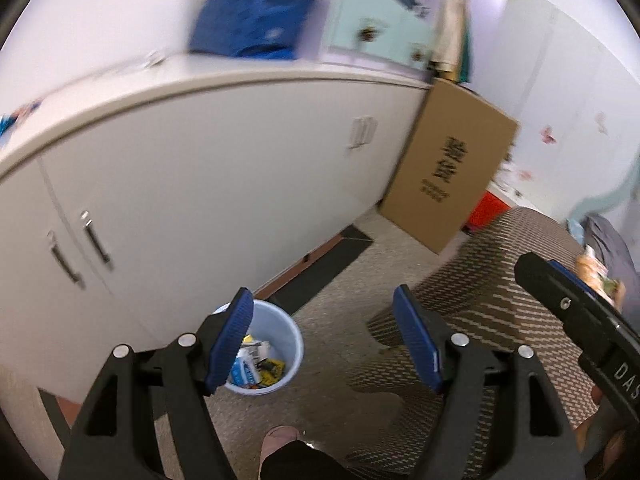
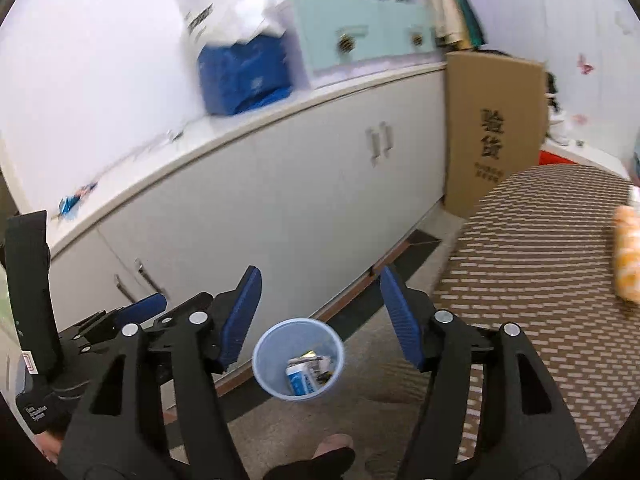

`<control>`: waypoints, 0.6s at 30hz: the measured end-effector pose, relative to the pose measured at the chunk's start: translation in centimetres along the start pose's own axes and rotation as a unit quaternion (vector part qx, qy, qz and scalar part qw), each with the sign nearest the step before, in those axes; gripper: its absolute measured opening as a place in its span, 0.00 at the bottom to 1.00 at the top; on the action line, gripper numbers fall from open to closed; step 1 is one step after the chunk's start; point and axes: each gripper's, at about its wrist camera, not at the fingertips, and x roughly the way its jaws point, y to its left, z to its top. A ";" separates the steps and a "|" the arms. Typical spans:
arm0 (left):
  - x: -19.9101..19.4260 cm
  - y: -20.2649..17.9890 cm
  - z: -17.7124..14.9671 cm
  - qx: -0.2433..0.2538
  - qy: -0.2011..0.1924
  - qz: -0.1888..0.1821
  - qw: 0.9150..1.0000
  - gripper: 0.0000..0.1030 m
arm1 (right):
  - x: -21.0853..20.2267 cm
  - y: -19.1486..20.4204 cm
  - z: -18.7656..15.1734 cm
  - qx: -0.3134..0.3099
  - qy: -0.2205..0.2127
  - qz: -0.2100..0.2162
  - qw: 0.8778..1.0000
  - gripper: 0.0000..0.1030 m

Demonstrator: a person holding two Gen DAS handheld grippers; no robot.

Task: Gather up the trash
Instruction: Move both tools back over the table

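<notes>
My left gripper (image 1: pixel 322 344) is spread, nothing between its fingers; my right gripper (image 2: pixel 320 316) is spread too; the bin (image 2: pixel 298 358) of trash (image 2: pixel 306 374) sits below both.

A long white cabinet (image 2: pixel 280 208) runs along a pale wall (image 2: pixel 80 60), its doors fitted with metal handles. On its counter (image 2: pixel 132 184) sit a blue bag (image 2: pixel 244 76) and a mint drawer box (image 2: pixel 360 36). A tall cardboard box (image 2: pixel 492 128) leans at the cabinet's far end. The floor (image 1: pixel 344 280) is speckled beige with a dark strip by the cabinet base. A brown woven bed (image 2: pixel 540 260) fills the right side. Butterfly stickers (image 2: pixel 585 65) dot the far wall.
</notes>
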 end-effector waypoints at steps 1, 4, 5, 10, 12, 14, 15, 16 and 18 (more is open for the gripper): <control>-0.3 -1.0 0.0 0.007 -0.001 -0.006 1.000 0.69 | -1.3 -1.1 0.1 0.006 -0.007 -0.007 1.000 0.62; -1.3 -5.1 -0.2 0.036 0.001 -0.038 0.999 0.69 | -4.2 -4.1 0.0 0.019 -0.022 -0.033 0.999 0.64; -1.6 -7.2 -0.4 0.052 0.002 -0.051 0.997 0.69 | -5.7 -5.7 0.0 0.027 -0.030 -0.047 0.998 0.66; -1.5 -15.6 -1.6 0.108 0.020 -0.093 0.990 0.69 | -10.3 -12.4 -0.5 0.064 -0.054 -0.116 0.990 0.70; -1.2 -18.8 -2.3 0.124 0.033 -0.118 0.985 0.69 | -11.5 -14.7 -1.0 0.080 -0.056 -0.140 0.985 0.72; -0.7 -21.7 -3.1 0.147 0.043 -0.133 0.979 0.69 | -13.1 -17.8 -1.7 0.102 -0.056 -0.163 0.980 0.76; -0.4 -23.6 -3.6 0.164 0.048 -0.137 0.976 0.69 | -13.8 -19.3 -2.1 0.112 -0.057 -0.177 0.976 0.76; -0.2 -24.9 -3.9 0.176 0.050 -0.141 0.973 0.69 | -14.4 -20.8 -2.4 0.122 -0.056 -0.189 0.973 0.77; 0.2 -27.6 -4.9 0.204 0.055 -0.148 0.966 0.69 | -15.3 -23.0 -2.9 0.138 -0.054 -0.205 0.968 0.78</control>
